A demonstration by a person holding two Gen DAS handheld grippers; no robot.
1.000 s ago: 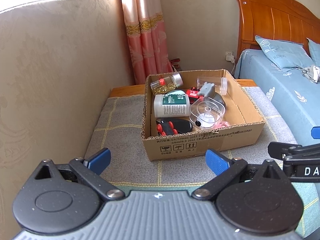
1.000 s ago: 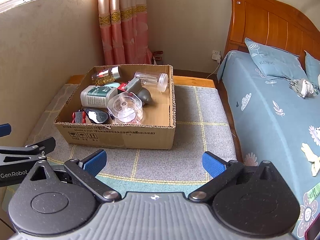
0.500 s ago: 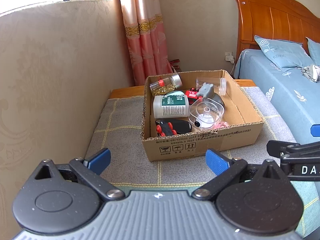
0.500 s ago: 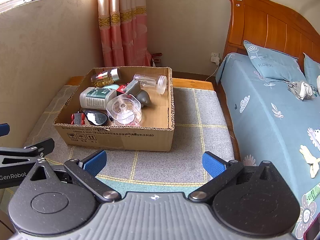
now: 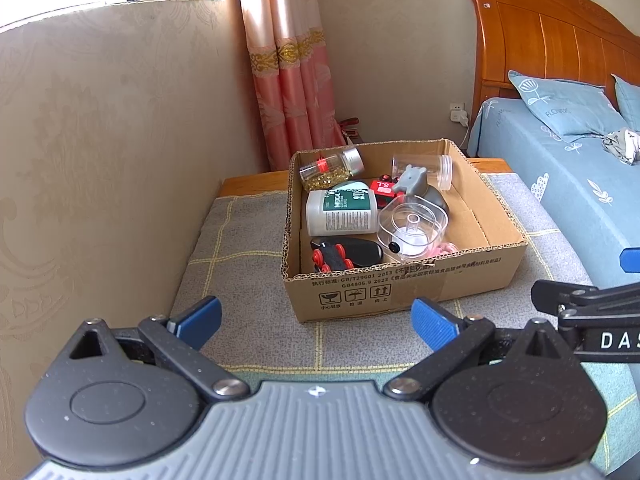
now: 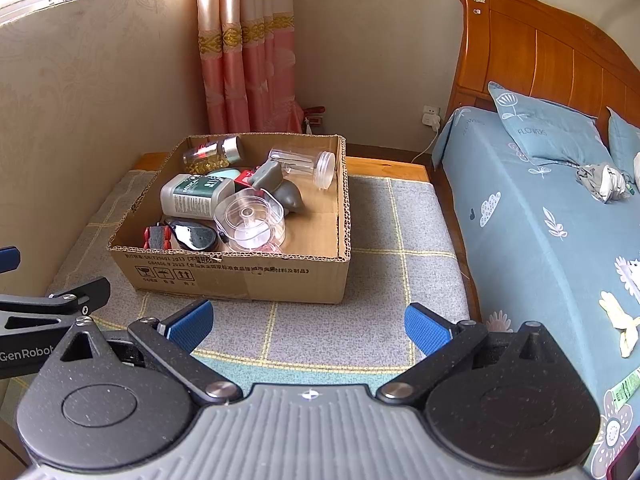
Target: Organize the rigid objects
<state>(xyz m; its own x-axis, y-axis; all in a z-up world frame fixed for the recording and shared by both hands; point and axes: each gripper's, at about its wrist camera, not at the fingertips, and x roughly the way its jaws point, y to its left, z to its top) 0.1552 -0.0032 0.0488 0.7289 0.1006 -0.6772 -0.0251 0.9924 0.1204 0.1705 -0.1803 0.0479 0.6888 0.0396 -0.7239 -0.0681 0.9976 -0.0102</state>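
An open cardboard box (image 5: 404,292) (image 6: 248,276) sits on a grey checked mat. In it lie a white bottle with a green label (image 5: 340,212) (image 6: 192,196), a glass jar of yellow capsules (image 5: 332,168) (image 6: 212,154), a clear jar on its side (image 5: 424,166) (image 6: 304,162), a clear square container (image 5: 412,228) (image 6: 250,220), a grey figure (image 5: 416,184) (image 6: 276,184), a red-wheeled toy (image 5: 332,256) (image 6: 158,236) and a black oval object (image 5: 366,250) (image 6: 196,236). My left gripper (image 5: 316,320) and right gripper (image 6: 308,326) are open and empty, short of the box's front wall.
The mat (image 6: 400,220) covers a low wooden bench between a beige wall (image 5: 100,160) on the left and a bed with blue bedding (image 6: 552,220) on the right. A pink curtain (image 6: 240,60) hangs behind. A wooden headboard (image 6: 540,56) stands at the far right.
Both grippers have drawn back and risen slightly, so the box looks a little farther away. Nothing in the box has moved. Both grippers stay open.
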